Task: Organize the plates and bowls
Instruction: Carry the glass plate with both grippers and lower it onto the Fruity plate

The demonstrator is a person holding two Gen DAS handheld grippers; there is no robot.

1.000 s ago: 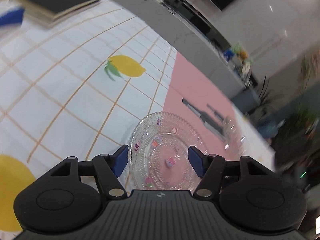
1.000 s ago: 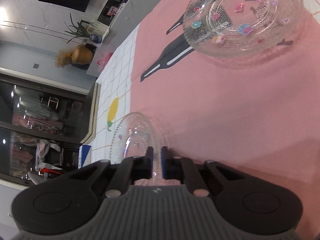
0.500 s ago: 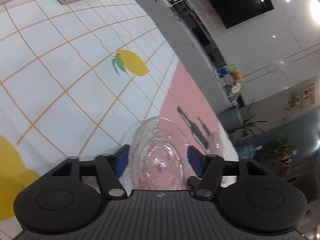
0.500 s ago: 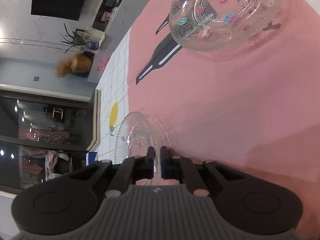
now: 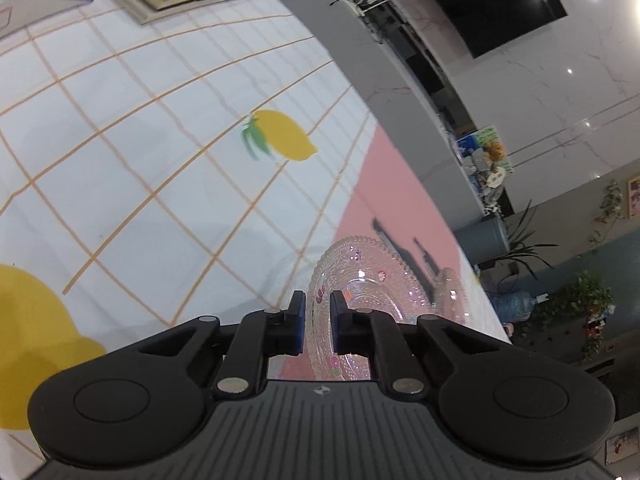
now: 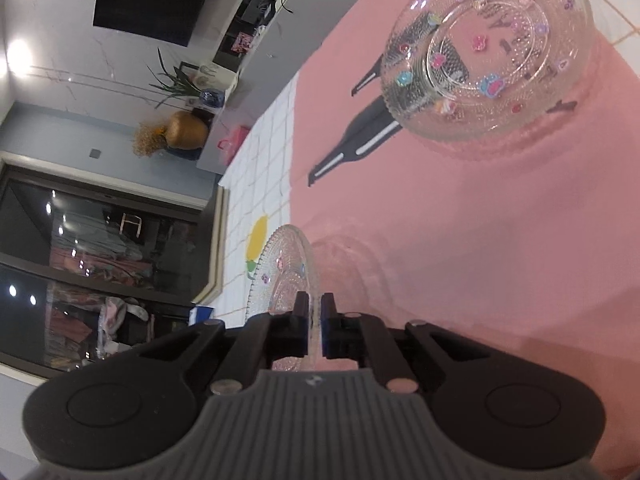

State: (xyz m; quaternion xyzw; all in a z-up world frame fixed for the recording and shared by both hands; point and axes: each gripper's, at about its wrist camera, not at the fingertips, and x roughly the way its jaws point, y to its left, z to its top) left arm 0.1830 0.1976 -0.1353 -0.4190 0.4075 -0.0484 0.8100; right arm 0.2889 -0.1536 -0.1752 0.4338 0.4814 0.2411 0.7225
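Two glass plates [image 5: 372, 280] [image 6: 288, 268] (no legible writing), each in jaws.

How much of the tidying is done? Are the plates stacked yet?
Nothing looks stacked yet. In hand: the left tool has just been closing its jaws on the rim of one glass plate, and the right tool is shut on the rim of a second glass plate. Left to do: bring them together and sort the glass bowl, alone on the pink mat.
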